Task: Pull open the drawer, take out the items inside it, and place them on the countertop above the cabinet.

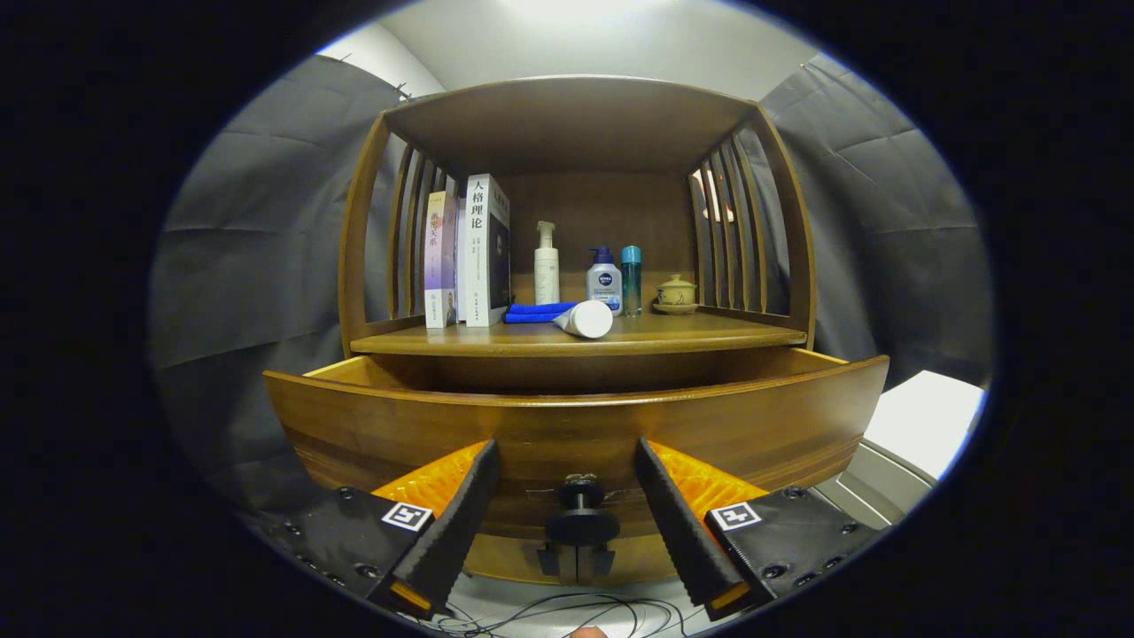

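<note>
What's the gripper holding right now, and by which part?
Nothing. The gripper is open, its fingers either side of the drawer knob, not touching it.

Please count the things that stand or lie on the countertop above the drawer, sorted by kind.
Upright books: 3
Upright bottles (white pump, dark blue, slim teal): 3
White tube lying on its side: 1
Folded blue cloth: 1
Small lidded ceramic cup on saucer: 1
Total: 9

Gripper open around the black drawer knob.

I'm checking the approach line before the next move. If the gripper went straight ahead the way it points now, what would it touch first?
Probably the black knob on the drawer front, which sits between the open gripper fingers; depth is unclear.
</note>
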Demonstrator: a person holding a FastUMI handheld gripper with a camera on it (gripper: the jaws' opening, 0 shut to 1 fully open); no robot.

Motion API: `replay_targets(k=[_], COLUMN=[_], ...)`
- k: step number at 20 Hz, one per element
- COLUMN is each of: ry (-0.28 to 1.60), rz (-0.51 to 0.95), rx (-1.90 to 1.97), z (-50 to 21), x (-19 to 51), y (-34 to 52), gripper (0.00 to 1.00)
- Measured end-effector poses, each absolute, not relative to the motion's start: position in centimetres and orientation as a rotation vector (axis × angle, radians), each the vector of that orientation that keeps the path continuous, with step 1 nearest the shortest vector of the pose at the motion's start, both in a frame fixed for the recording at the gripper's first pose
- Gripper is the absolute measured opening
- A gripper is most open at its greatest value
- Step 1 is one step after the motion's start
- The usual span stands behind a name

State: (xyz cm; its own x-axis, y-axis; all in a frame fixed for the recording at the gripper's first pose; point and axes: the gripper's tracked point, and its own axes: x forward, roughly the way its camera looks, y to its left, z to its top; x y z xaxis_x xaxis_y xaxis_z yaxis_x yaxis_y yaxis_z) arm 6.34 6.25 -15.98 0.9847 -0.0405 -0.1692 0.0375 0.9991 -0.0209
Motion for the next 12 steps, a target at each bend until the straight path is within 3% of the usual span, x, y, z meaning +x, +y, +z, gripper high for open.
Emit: replay_targets(k=[12], ry=[0.189], rz=[-0.046], rx=[-0.011], z=[-16.2], x=[12.1], y=[6.1], gripper=[0.98])
